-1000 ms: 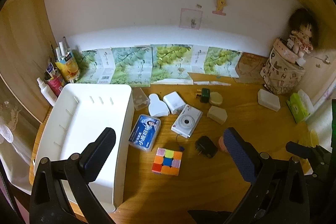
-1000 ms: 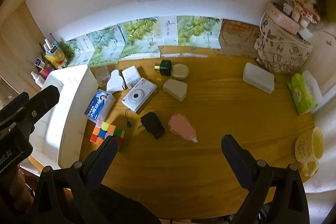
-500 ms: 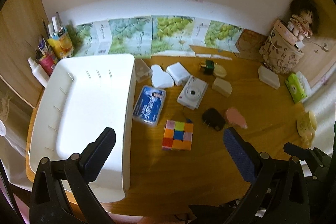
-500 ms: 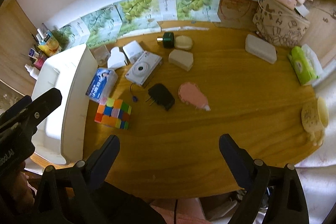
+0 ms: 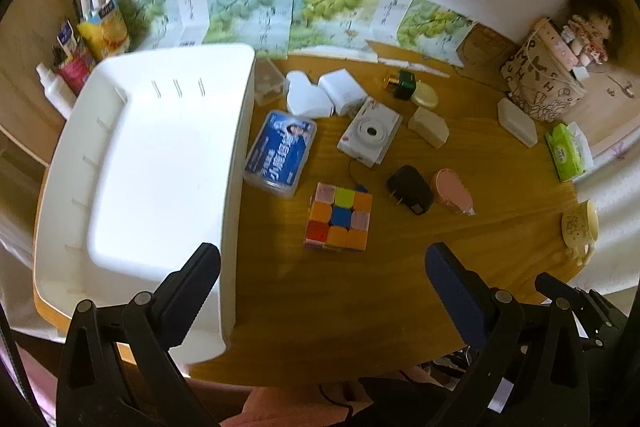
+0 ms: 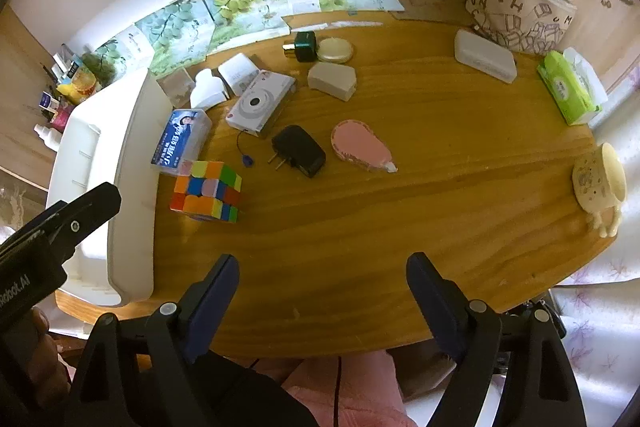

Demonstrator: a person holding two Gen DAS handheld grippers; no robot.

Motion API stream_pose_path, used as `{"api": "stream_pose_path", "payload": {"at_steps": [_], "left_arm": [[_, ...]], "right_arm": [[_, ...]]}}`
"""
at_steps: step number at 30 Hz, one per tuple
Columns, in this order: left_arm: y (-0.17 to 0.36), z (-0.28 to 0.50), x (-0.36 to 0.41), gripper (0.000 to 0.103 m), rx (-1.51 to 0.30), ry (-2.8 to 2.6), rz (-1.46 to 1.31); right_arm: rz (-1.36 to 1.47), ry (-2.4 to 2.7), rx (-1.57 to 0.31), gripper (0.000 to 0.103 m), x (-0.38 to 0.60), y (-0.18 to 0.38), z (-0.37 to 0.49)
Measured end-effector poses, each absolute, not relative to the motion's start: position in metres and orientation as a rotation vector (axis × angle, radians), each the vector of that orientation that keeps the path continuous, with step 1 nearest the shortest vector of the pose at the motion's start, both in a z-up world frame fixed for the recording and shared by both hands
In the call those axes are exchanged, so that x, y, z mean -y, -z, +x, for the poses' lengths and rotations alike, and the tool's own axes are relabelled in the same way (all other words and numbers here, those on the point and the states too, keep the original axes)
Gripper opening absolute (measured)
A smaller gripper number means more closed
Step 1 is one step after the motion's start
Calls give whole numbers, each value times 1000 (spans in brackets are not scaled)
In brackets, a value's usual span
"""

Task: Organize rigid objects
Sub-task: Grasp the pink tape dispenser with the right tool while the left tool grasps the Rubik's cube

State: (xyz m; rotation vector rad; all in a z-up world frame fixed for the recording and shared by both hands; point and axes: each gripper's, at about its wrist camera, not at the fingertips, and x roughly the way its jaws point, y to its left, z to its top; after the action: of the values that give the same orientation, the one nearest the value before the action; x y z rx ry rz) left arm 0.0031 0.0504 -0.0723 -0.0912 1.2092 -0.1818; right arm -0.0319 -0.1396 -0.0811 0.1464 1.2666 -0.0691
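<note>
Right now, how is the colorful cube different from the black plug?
The cube shows many bright squares; the plug is plain black. The cube is bigger and boxy; the plug is smaller and rounded, with two metal prongs. Both sit on the wooden table, outside the white bin.

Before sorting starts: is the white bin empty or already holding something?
Empty: the white bin shows only bare floor; all items lie outside it.

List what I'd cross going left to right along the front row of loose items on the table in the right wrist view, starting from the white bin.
White bin → puzzle cube → black plug adapter → pink correction tape → cream mug at the far right edge.
</note>
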Motion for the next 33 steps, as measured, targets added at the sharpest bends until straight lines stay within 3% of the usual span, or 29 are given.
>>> {"api": "stream_pose_path", "payload": {"at_steps": [33], "left_arm": [[155, 78, -3, 102, -1570, -231, -210]], "right_arm": [[-54, -280, -1453, 82, 215, 153, 98]]}}
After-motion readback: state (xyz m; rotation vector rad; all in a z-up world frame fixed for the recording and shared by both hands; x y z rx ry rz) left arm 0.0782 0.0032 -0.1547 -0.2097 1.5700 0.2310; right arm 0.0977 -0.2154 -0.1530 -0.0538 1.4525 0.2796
